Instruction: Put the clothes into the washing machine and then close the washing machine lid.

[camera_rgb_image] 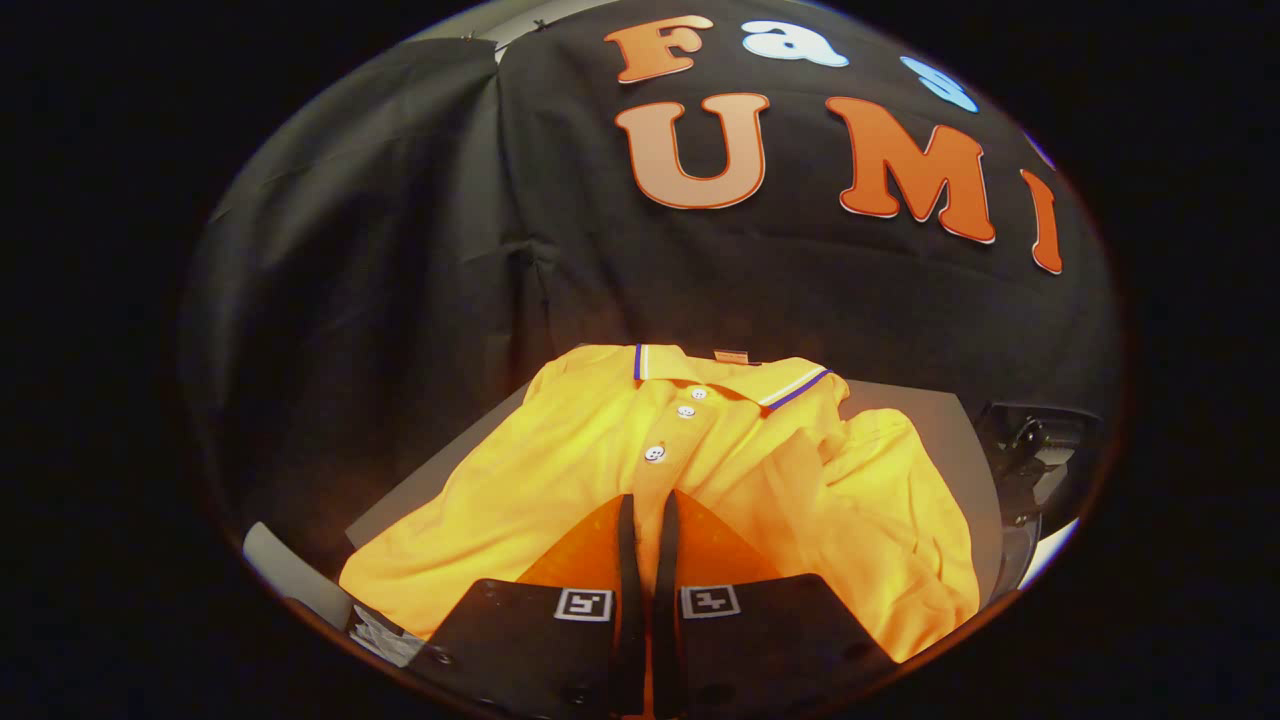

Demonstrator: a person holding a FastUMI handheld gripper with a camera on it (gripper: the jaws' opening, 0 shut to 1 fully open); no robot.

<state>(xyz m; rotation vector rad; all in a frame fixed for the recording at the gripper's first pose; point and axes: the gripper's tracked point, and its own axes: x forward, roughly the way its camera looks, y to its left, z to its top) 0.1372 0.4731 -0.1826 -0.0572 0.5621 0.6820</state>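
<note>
Lying spread across a grey worktop (930,420), a yellow polo shirt (560,470) covers most of the surface, with its collar (730,375) toward the far edge by the black cloth wall. The collar carries a thin blue and white stripe, and a small tag sits inside the neck. Three white buttons (655,453) run down the placket toward the gripper. The shirt's body is fairly flat on one side and bunched into folds on the other, where a sleeve (900,500) reaches toward the worktop's right edge.

The gripper (648,515) hangs low over the near part of the shirt, its two fingers (625,540) drawn almost together with only a narrow slit between them. A strip of yellow fabric shows in that slit, in line with the placket, but whether the fingers actually pinch the cloth or merely sit above it cannot be told. Each finger bears a small square black-and-white marker (583,604) near its base.

Past the right edge of the worktop stands a dark object with shiny parts (1035,450), too cut off to identify. A pale strip (285,565) shows by the near left corner.
</note>
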